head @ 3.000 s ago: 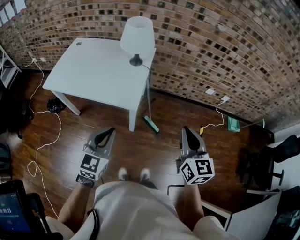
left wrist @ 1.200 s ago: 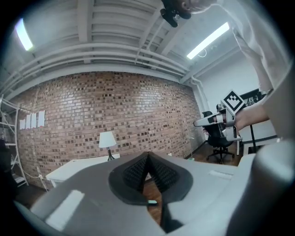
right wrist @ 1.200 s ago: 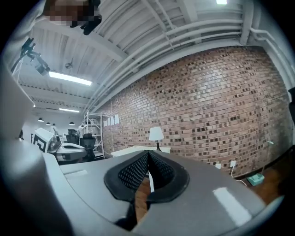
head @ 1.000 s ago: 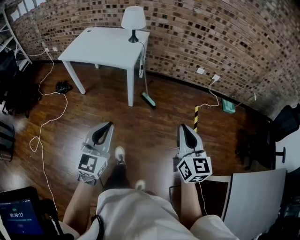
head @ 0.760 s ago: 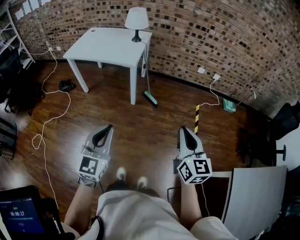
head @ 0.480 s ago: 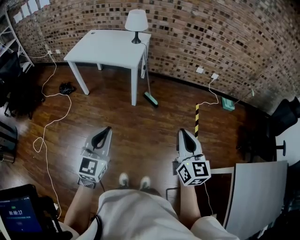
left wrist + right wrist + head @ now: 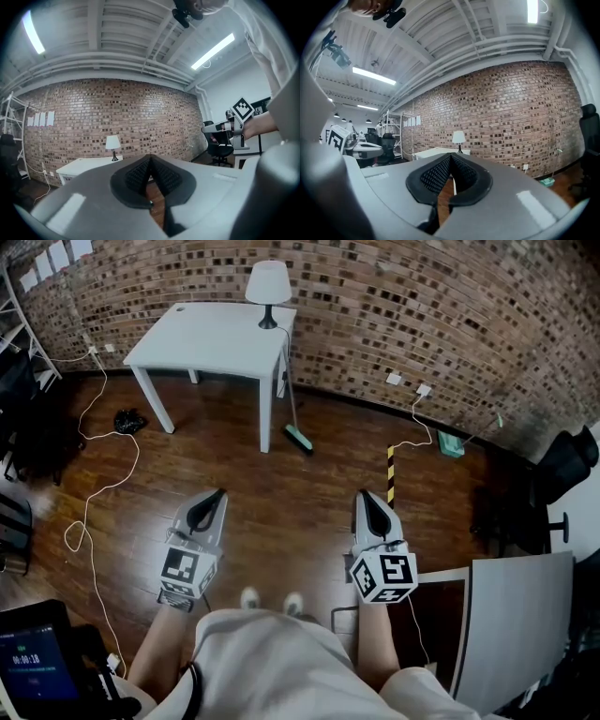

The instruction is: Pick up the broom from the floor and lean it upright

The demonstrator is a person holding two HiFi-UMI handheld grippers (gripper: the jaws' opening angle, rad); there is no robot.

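Brick wall point(image 7: 422, 306) runs across the far side of the room, and a dark wooden floor point(image 7: 281, 474) spreads from it toward the person. A white table point(image 7: 206, 334) stands against the wall at the upper left. A large white panel point(image 7: 511, 624) sits at the lower right, and a black office chair point(image 7: 553, 484) stands near the right edge.

The person holds both grippers out level in front of the body, well apart from each other and from the table. The left gripper point(image 7: 219, 492) has its jaws pressed together with nothing between them; its own view point(image 7: 150, 157) shows the ribbed pads meeting at the tip. The right gripper point(image 7: 363, 493) is clenched the same way and is also empty, as its view point(image 7: 451, 154) shows.

The broom point(image 7: 298, 438) stands beside the table's near right leg. Its green head rests on the floor and its thin handle rises to lean against the table's right edge. It is far from both grippers.

A white lamp point(image 7: 267, 287) stands on the table's back right corner. A white cable point(image 7: 94, 484) loops over the floor at the left. A dark screen point(image 7: 33, 676) shows at the lower left corner. A yellow and black striped strip point(image 7: 391, 474) lies on the floor beyond the right gripper, and a small green object point(image 7: 450, 443) lies by the wall.
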